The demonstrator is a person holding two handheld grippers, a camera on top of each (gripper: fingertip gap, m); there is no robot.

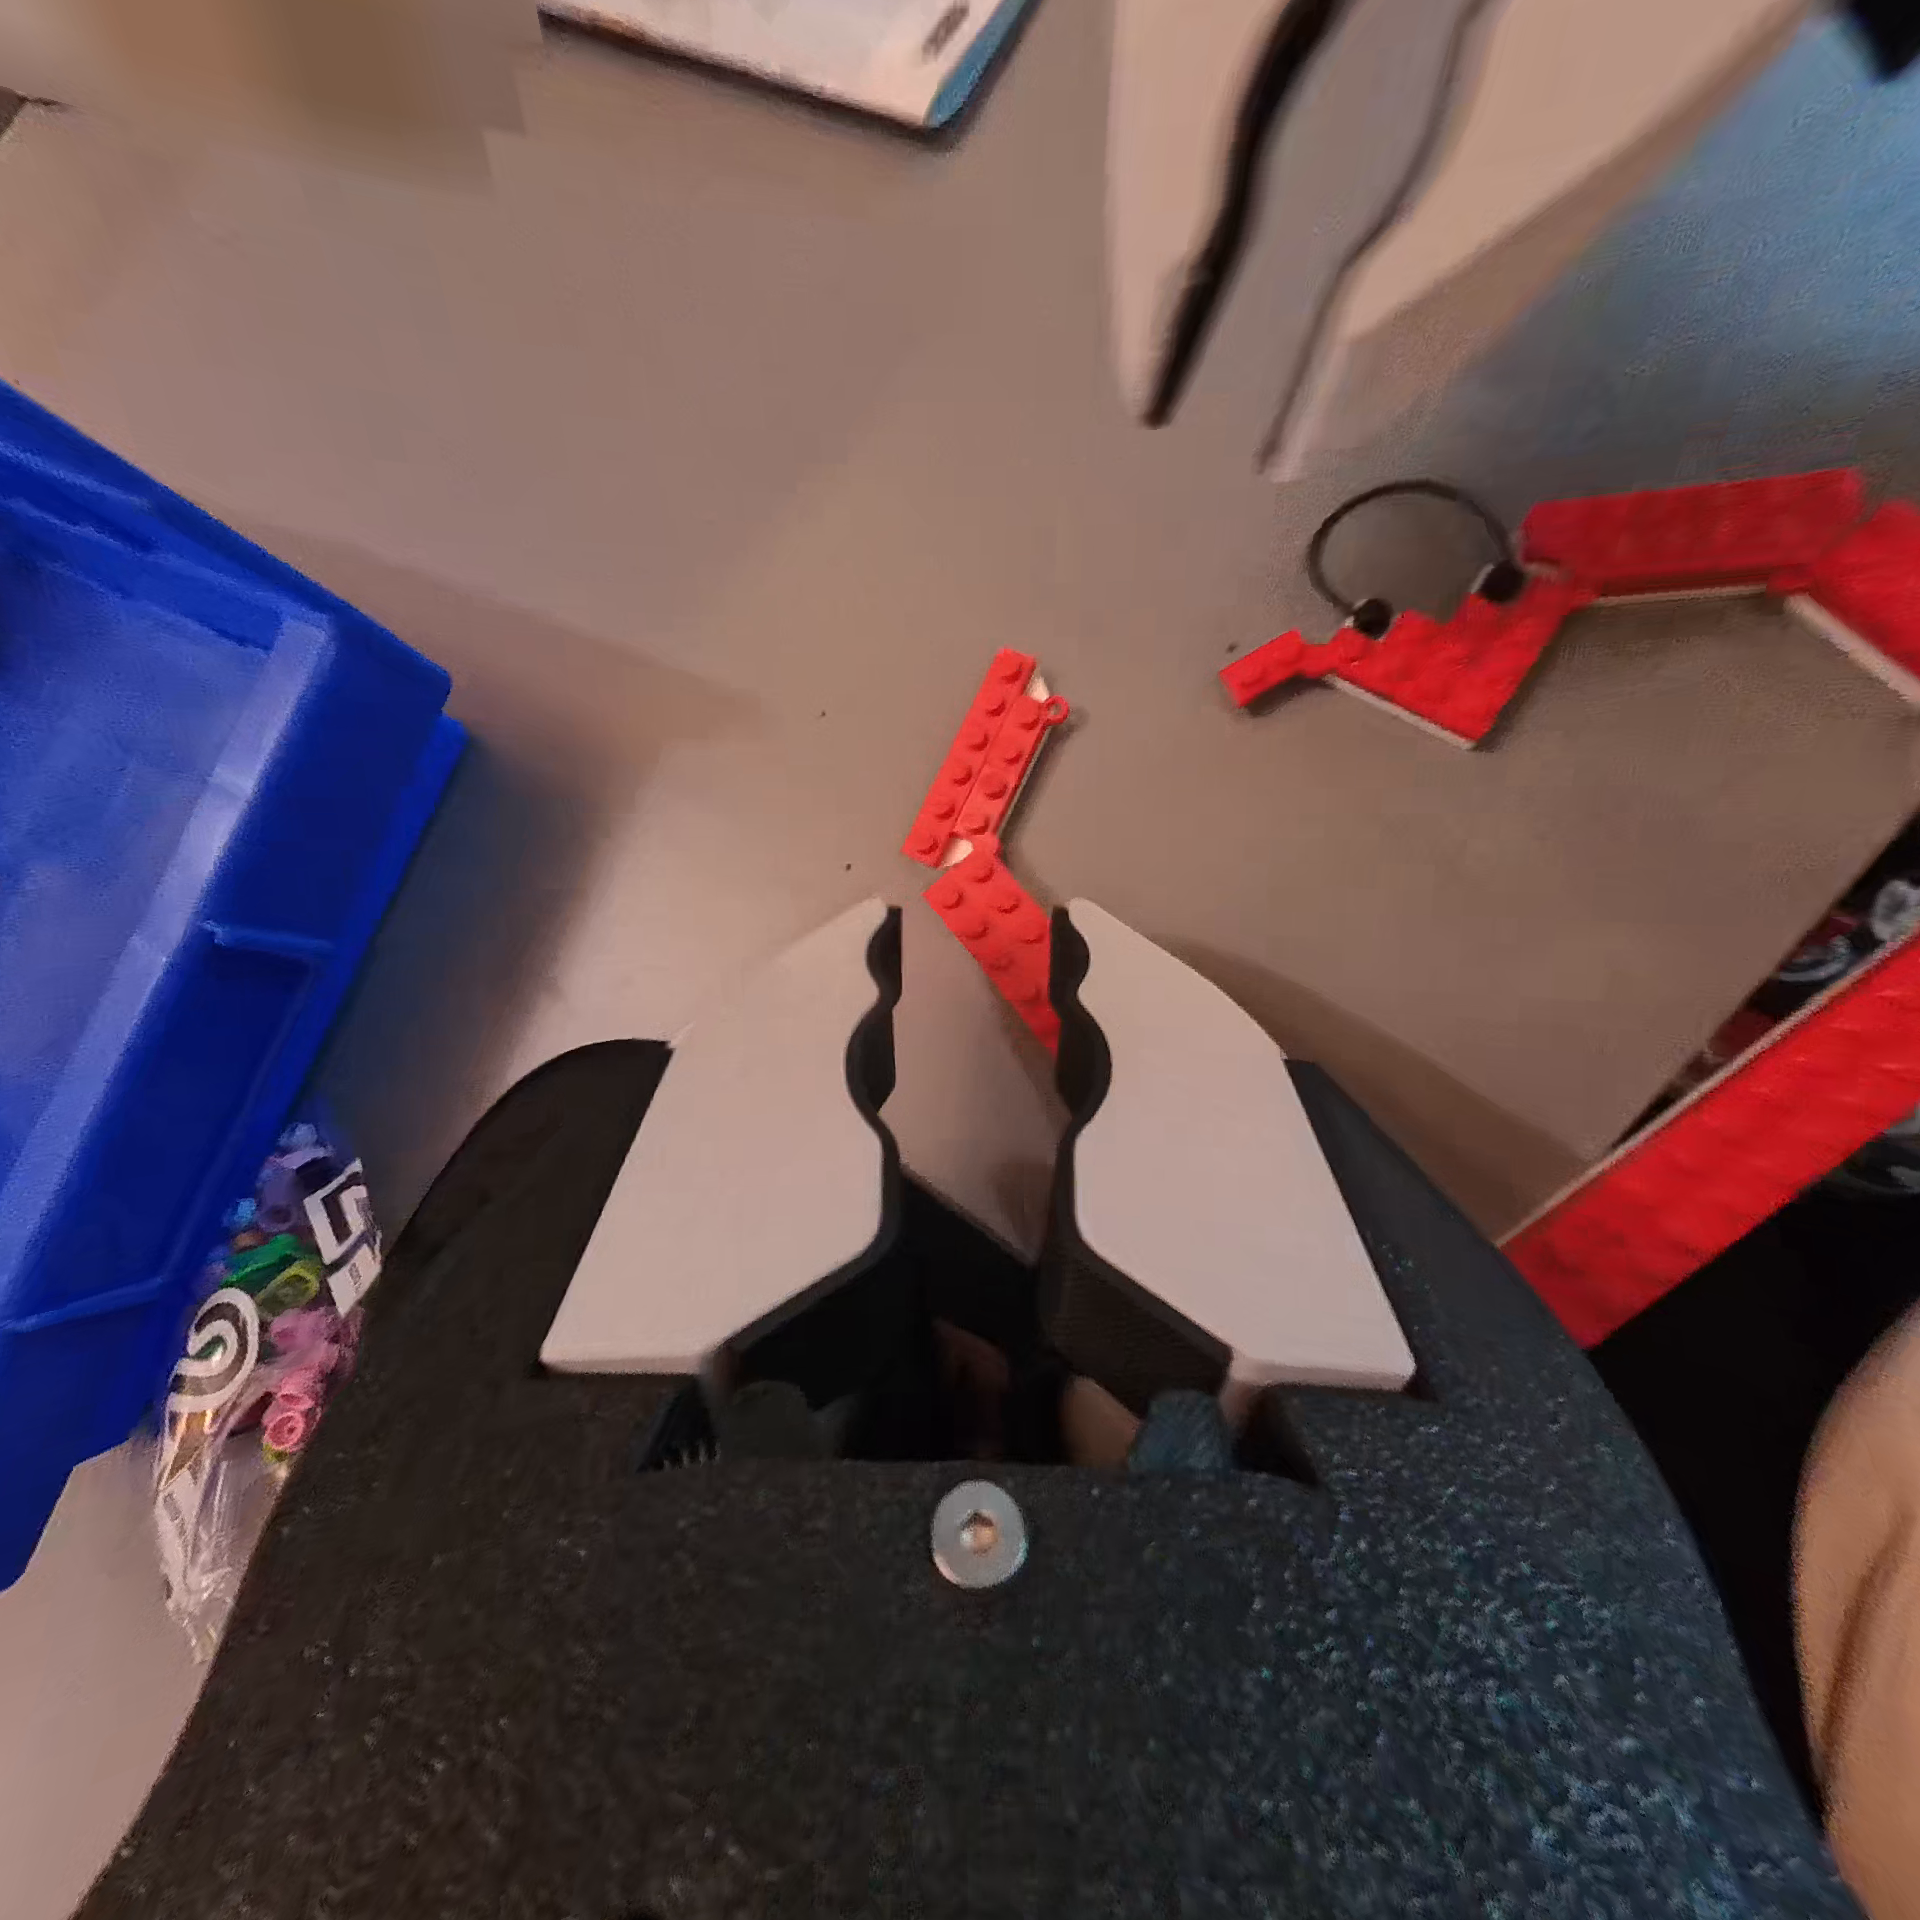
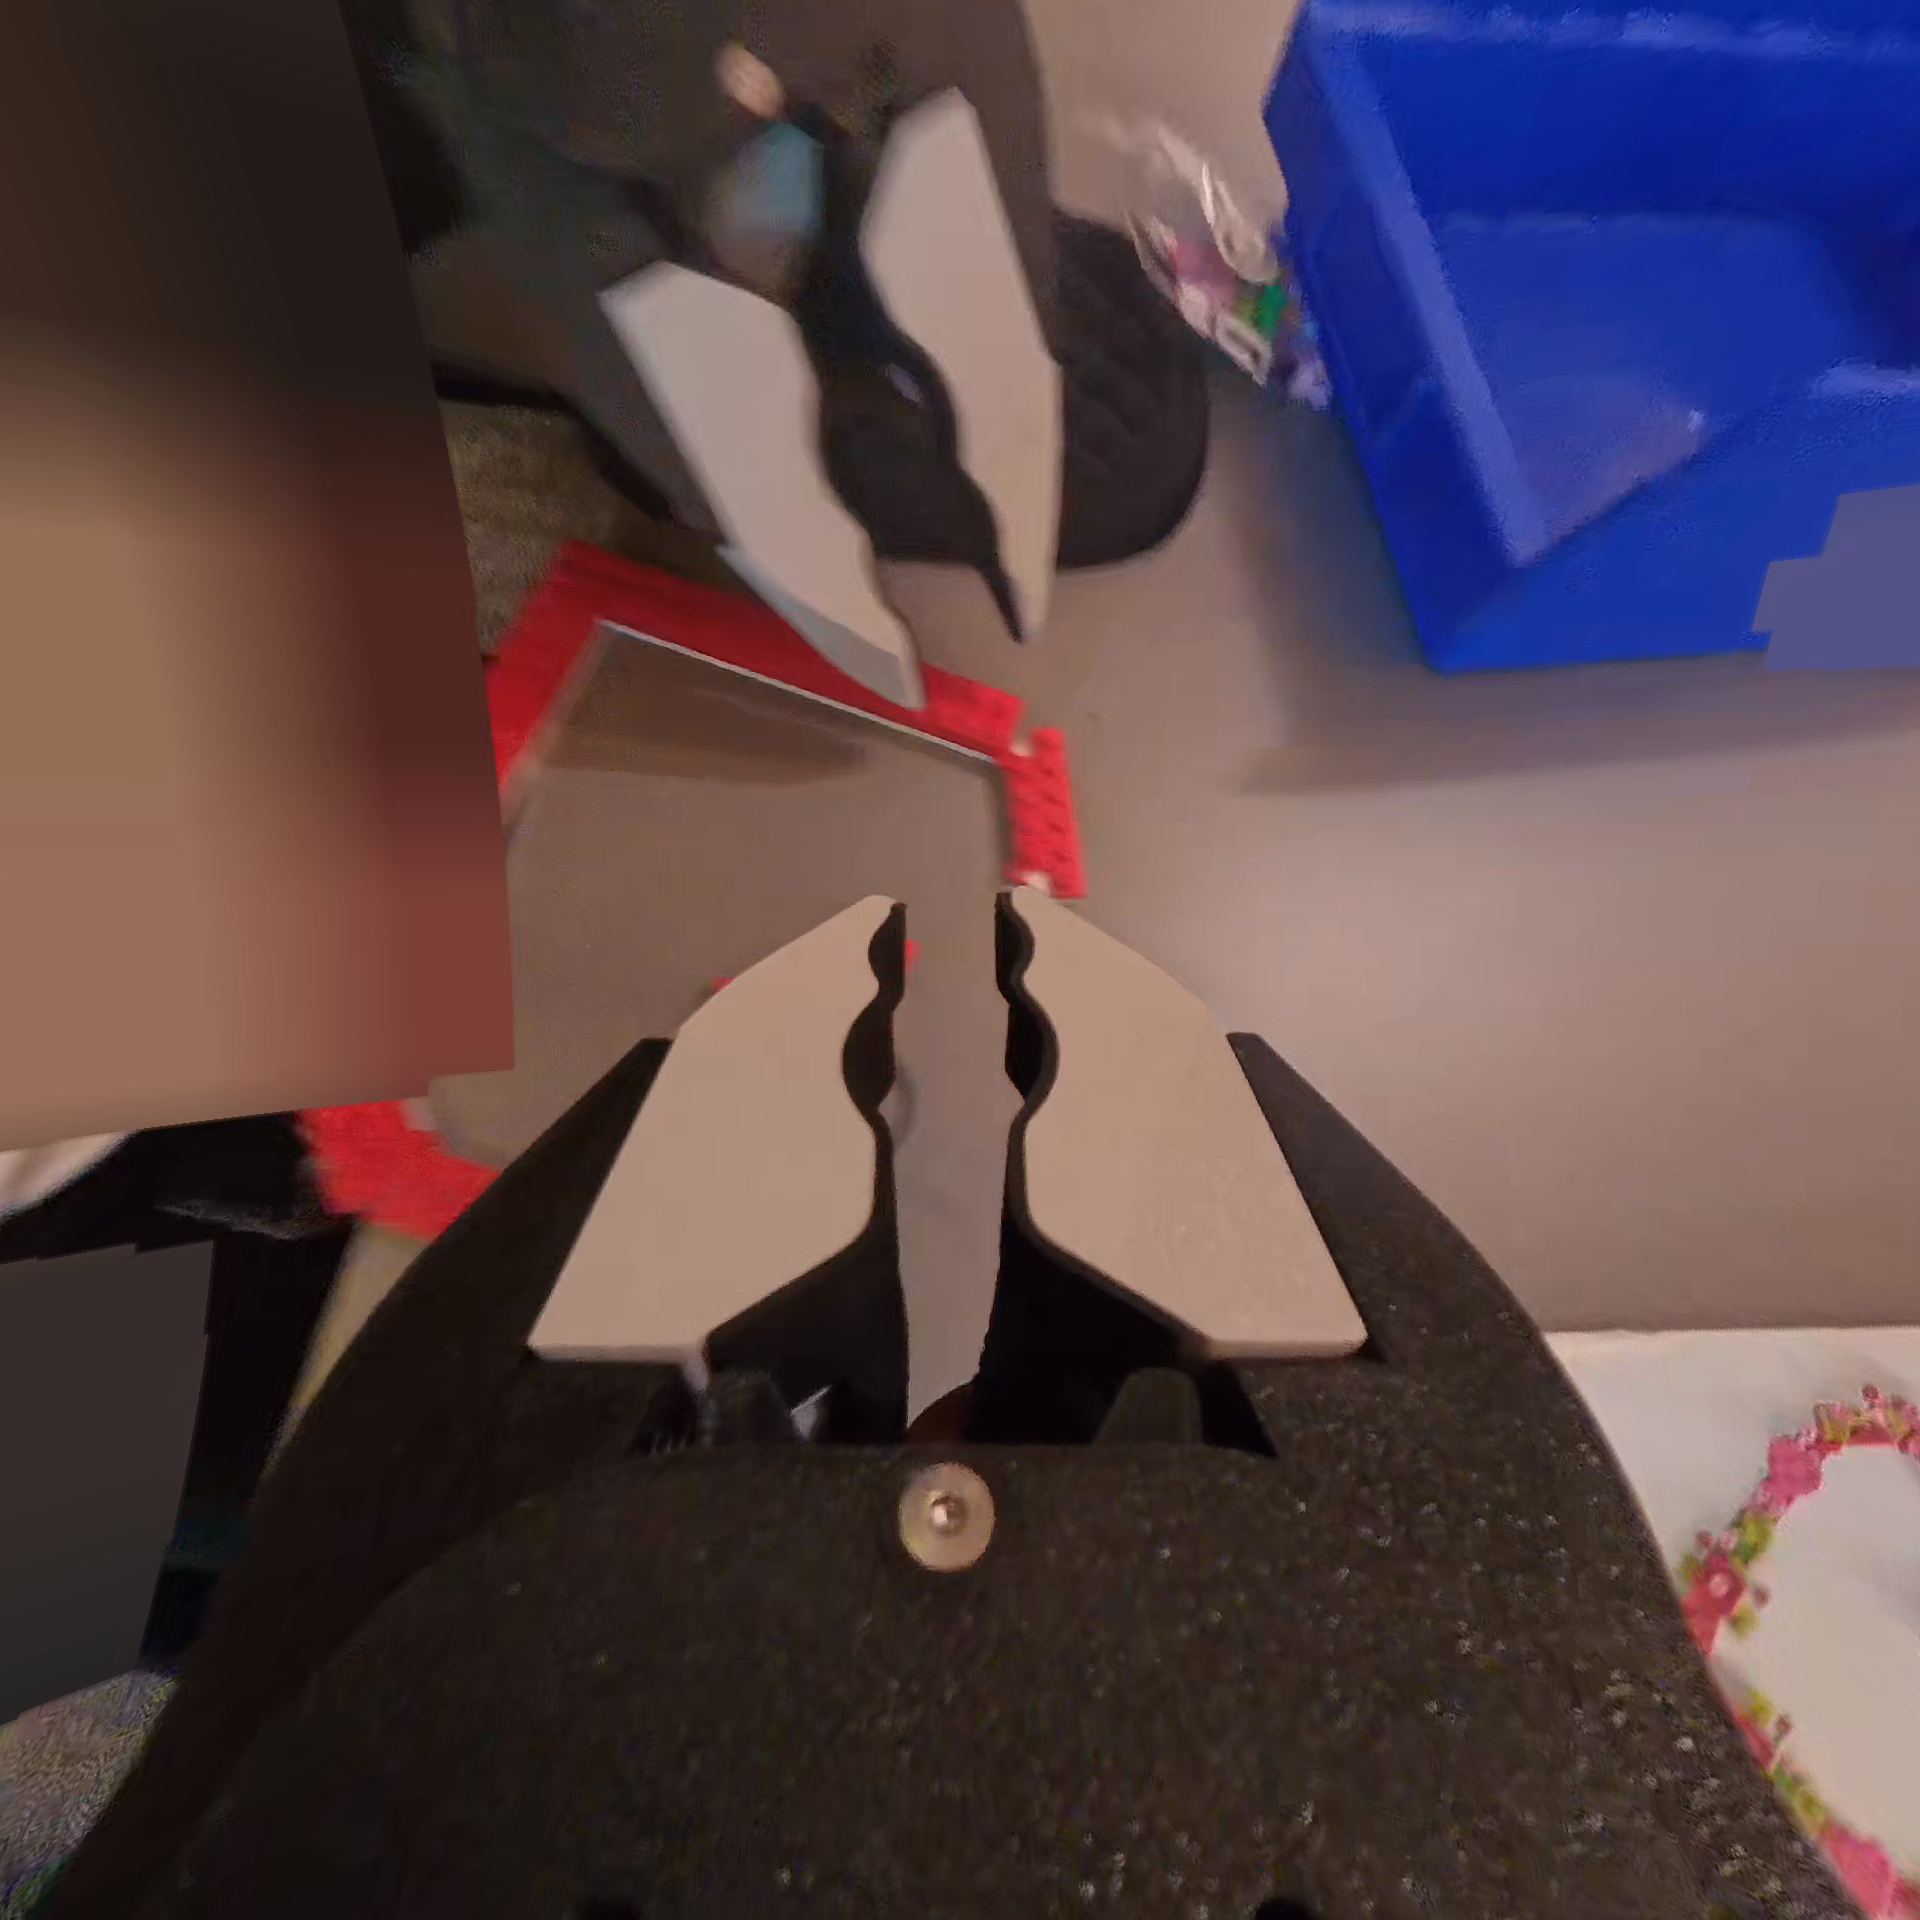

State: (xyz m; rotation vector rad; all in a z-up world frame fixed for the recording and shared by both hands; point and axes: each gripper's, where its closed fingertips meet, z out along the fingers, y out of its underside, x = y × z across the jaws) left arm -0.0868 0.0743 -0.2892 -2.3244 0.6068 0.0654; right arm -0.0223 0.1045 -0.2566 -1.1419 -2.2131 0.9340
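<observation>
In the left wrist view my left gripper (image 1: 975, 914) is open, just above the grey table. A small red studded plate (image 1: 992, 930) lies between its fingertips and runs under the right finger. Whether it touches is unclear. A second red plate piece with a small loop (image 1: 982, 758) lies just beyond. My right gripper (image 2: 948, 904) is open by a narrow gap with nothing seen between the fingers. It hovers at the corner of a large red brick frame (image 2: 1039, 821). The left gripper (image 2: 961, 655) also shows ahead of it, fingers apart.
A blue bin (image 1: 156, 831) stands at the left, with a clear bag of small coloured pieces (image 1: 260, 1320) beside it. The red frame (image 1: 1455, 655) with a black cord loop (image 1: 1403, 509) lies to the right. A booklet (image 1: 810, 42) lies beyond. Another printed sheet (image 2: 1818, 1558) lies at lower right. The left gripper's tips are roughly 9 centimetres from the right gripper's.
</observation>
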